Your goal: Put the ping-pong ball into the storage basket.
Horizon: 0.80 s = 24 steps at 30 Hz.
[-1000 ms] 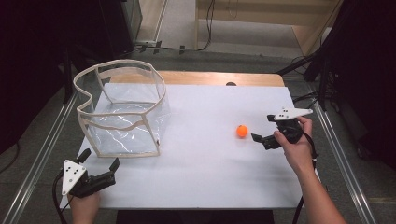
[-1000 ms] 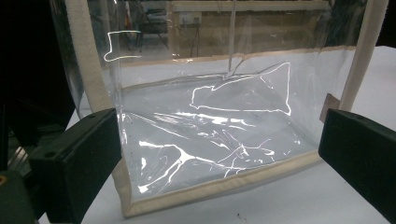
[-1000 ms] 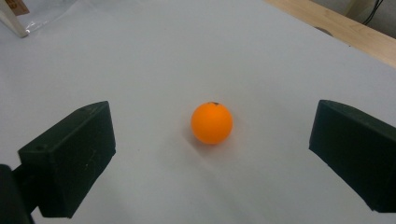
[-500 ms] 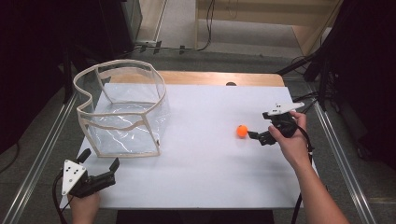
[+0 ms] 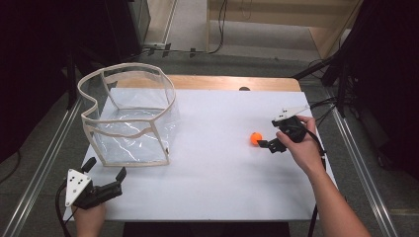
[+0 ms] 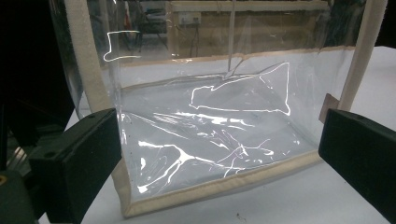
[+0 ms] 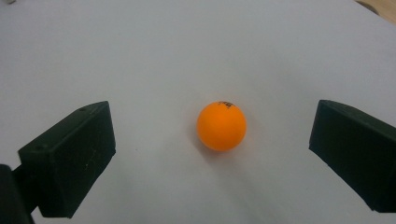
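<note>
While the orange ball (image 5: 255,138) lies on the white table (image 5: 222,182), well to the right of the clear bag (image 5: 129,118), the right gripper (image 5: 268,144) sits just right of the ball with its jaws spread wide and nothing between them. Near the bag's front corner, the left gripper (image 5: 104,169) rests with its jaws apart too, facing the bag.

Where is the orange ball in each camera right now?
High view: the orange ball lies right of centre on the white table, just left of the right gripper.
Right gripper view: the ball sits mid-frame, between and ahead of the open jaws.
Left gripper view: clear bag ahead.
Shared landmark: the white table.
</note>
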Available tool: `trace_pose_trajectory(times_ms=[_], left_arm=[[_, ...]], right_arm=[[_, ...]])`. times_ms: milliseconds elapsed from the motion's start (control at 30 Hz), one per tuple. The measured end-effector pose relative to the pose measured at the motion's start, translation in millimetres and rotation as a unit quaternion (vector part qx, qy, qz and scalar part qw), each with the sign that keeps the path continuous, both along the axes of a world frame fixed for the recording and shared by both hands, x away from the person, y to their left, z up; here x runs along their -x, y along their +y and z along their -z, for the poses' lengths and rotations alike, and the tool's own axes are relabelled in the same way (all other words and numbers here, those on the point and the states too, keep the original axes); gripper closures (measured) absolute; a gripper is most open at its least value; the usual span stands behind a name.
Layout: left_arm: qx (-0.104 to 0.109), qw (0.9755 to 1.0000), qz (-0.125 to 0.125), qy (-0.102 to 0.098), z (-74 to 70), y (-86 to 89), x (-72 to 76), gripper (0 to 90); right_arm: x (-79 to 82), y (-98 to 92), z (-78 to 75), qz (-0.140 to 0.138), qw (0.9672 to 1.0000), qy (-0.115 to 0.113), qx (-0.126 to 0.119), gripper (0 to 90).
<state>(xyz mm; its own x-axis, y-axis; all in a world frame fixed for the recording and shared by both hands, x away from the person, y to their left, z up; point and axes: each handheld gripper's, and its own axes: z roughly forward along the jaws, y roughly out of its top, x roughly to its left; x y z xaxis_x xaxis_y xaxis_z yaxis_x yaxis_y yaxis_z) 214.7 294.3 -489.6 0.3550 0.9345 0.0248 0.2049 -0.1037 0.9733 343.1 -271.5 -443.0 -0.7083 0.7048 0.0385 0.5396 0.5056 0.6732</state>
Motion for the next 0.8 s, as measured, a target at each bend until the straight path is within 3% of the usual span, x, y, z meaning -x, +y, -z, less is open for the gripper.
trace_pose_trajectory(times_ms=[433,800], left_arm=[[0.0,1.0,0.0,0.0,0.0,0.0,0.0,0.0],[0.0,1.0,0.001,0.0,0.0,0.1,0.0,0.0]], right_arm=[[-16.8,11.5,9.8,-0.002,0.9986,0.041,0.034,0.0],[-25.2,17.8,20.3,-0.001,0.9969,0.061,0.049,0.0]])
